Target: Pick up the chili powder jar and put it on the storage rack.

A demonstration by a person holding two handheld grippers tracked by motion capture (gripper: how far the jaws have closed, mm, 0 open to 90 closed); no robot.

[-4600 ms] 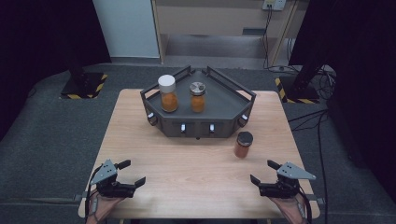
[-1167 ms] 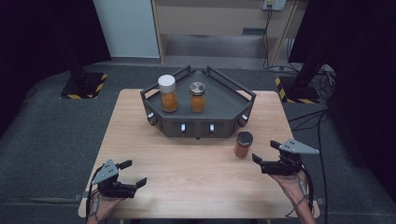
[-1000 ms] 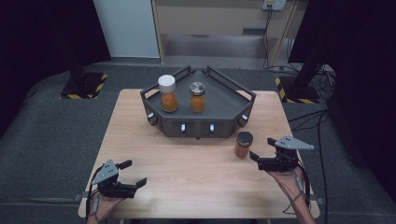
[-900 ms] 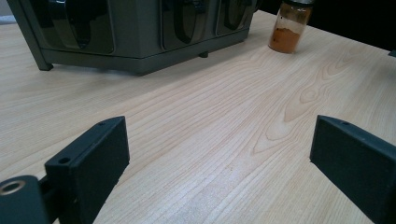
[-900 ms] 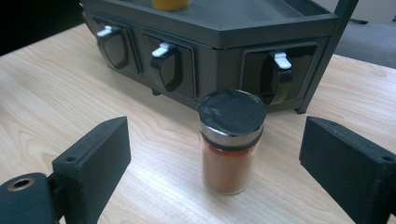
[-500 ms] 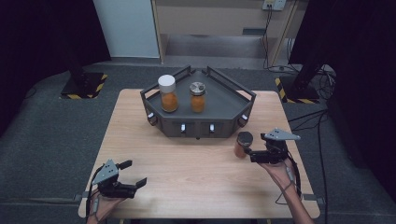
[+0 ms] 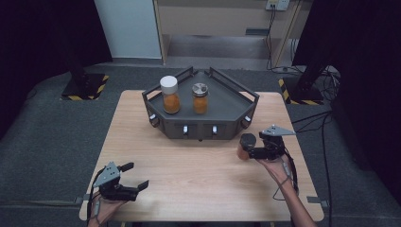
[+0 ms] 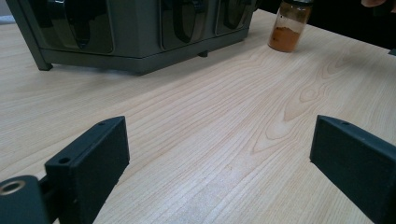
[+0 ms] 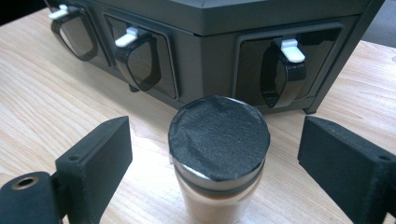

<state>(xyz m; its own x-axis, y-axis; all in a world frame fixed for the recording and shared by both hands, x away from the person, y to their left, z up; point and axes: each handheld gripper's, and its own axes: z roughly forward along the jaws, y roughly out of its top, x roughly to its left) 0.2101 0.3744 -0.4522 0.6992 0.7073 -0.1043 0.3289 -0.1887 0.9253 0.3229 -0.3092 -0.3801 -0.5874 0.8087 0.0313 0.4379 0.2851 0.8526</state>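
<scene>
A small jar of orange powder with a black lid (image 7: pixel 245 146) (image 9: pixel 218 154) (image 8: pixel 289 25) stands on the wooden table (image 7: pixel 198 184) just right of the grey tray's front. My right gripper (image 7: pixel 249 152) (image 9: pixel 215 163) is open, its jaws on either side of this jar without touching it. On the dark grey tray (image 7: pixel 236 101) stand a white-lidded jar (image 7: pixel 169 94) and a metal-lidded jar (image 7: pixel 200 98), both holding orange contents. At the table's near left my left gripper (image 7: pixel 135 176) (image 8: pixel 219 158) rests open over bare wood, nothing between its jaws.
The tray's front wall carries several black dispenser levers with white tips (image 9: pixel 285 65) (image 9: pixel 140 58), close behind the black-lidded jar. Dark floor, cables and a stand (image 7: pixel 302 80) lie beyond the table's far edge.
My right gripper has travelled from the table's near right corner forward and left, until its open jaws straddle the black-lidded jar. The left gripper has stayed put.
</scene>
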